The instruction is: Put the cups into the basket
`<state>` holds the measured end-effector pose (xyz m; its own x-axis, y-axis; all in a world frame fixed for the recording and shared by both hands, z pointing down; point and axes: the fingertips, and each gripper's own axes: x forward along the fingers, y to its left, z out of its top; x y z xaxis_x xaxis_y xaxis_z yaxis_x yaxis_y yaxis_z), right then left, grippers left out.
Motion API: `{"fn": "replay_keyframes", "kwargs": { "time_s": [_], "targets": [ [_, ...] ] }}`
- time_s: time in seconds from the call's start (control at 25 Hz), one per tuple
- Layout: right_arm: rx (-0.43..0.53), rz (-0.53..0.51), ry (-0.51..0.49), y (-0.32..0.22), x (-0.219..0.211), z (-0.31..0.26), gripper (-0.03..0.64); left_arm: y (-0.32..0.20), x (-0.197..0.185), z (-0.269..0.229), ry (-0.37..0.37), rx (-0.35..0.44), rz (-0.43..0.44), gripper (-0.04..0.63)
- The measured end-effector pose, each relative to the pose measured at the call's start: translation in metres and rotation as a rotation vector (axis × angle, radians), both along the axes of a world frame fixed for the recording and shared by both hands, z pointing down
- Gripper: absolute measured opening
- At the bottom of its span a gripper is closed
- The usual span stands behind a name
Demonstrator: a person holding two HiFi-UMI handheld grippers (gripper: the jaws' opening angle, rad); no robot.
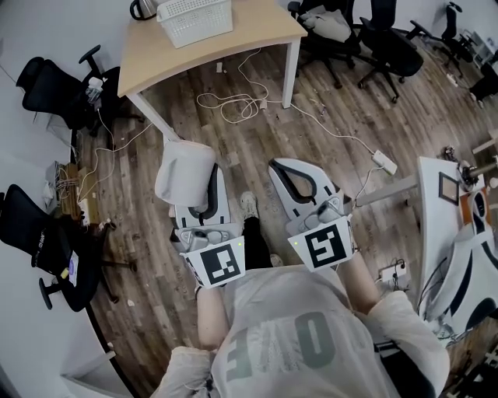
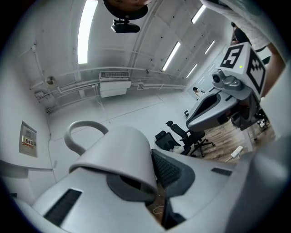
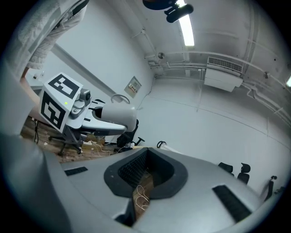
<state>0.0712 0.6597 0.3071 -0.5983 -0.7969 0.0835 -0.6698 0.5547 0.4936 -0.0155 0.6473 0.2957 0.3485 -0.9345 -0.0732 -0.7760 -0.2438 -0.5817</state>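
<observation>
Wood tabletop (image 1: 233, 43) carries the white lattice basket (image 1: 194, 19). Left tool (image 2: 154, 182) is clamped on the wall of a pale cup (image 2: 118, 154), well apart from the basket. The cup is judged light, rigid, smooth and breakable, so take hold at the wall or handle (image 2: 84, 122). Right tool (image 3: 144, 182) is closed and empty.

The person holds both grippers out ahead of the chest, side by side and apart, pointing forward. The left gripper (image 1: 204, 198) has its jaws clamped on the rim of a white cup (image 1: 185, 172), which lies tipped over the jaw tips with its handle away from the right gripper. The right gripper (image 1: 298, 180) has its jaws brought together with nothing between them. Bare forearms (image 1: 359, 281) reach from short sleeves to each gripper.
</observation>
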Motion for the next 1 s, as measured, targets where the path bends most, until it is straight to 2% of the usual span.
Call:
{"fn": "replay_keyframes", "kwargs": {
  "time_s": [0.16, 0.36, 0.64, 1.0],
  "targets": [
    [-0.016, 0.018, -0.003, -0.045, -0.001, -0.002, -0.003, -0.04, -0.003, 0.001, -0.007, -0.003, 0.009, 0.046],
    [-0.024, 0.004, -0.019, -0.101, -0.014, -0.004, -0.003, -0.097, -0.015, -0.006, 0.029, 0.009, 0.007, 0.046],
    [-0.015, 0.018, 0.015, -0.204, -0.044, -0.012, -0.003, -0.209, -0.055, -0.021, 0.0, 0.019, -0.014, 0.046],
    [-0.008, 0.041, 0.004, -0.337, -0.072, -0.021, -0.003, -0.335, -0.067, -0.035, -0.016, 0.054, 0.05, 0.046]
  ]
}}
